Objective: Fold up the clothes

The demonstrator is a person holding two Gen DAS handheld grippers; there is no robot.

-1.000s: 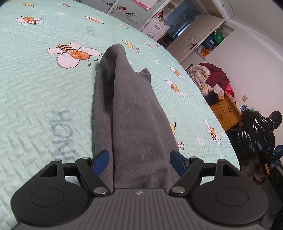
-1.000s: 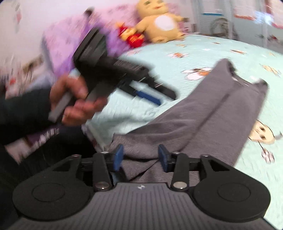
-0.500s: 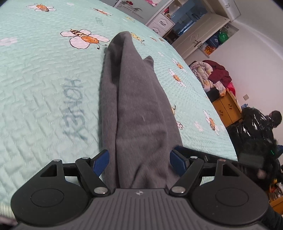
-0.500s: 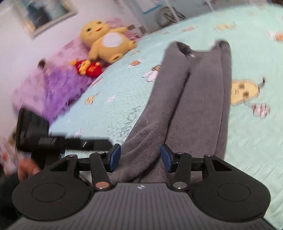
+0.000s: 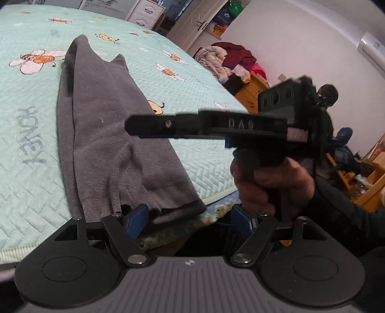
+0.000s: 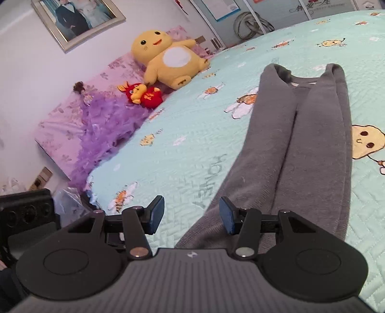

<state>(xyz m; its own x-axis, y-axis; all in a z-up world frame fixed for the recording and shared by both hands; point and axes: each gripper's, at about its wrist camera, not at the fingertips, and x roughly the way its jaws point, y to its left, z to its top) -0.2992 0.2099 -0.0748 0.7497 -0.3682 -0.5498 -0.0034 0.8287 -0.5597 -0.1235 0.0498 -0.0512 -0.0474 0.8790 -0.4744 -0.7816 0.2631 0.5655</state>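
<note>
A grey knitted garment (image 5: 113,134), folded lengthwise into a long narrow strip, is lying on a bed covered with a mint-green quilted bedspread (image 5: 31,173) printed with bees and the word HONEY. Its near hem is resting at the edge of the bed, one corner reaching just past the edge, and its far end is pointing toward the middle of the mattress.

The left gripper (image 5: 190,219) is hovering off the bed's edge with its jaws released and standing wide; the blue left pad is sitting just beside the hem, and nothing is lying between the pads. In the left wrist view the right gripper (image 5: 134,126) is crossing over the garment's near half, carried in the person's right hand (image 5: 272,183), with a dark sleeve behind it.

In the right wrist view the right gripper (image 6: 191,214) is showing its jaws released and partly spread above the garment's left edge (image 6: 300,149), gripping no cloth. A yellow plush toy (image 6: 168,60) and a small red plush toy (image 6: 142,95) are sitting near purple bedding (image 6: 96,125) at the head of the bed, under a framed photograph (image 6: 77,19). A heap of clothes (image 5: 228,60) is lying on a wooden cabinet (image 5: 250,91) by the wall.
</note>
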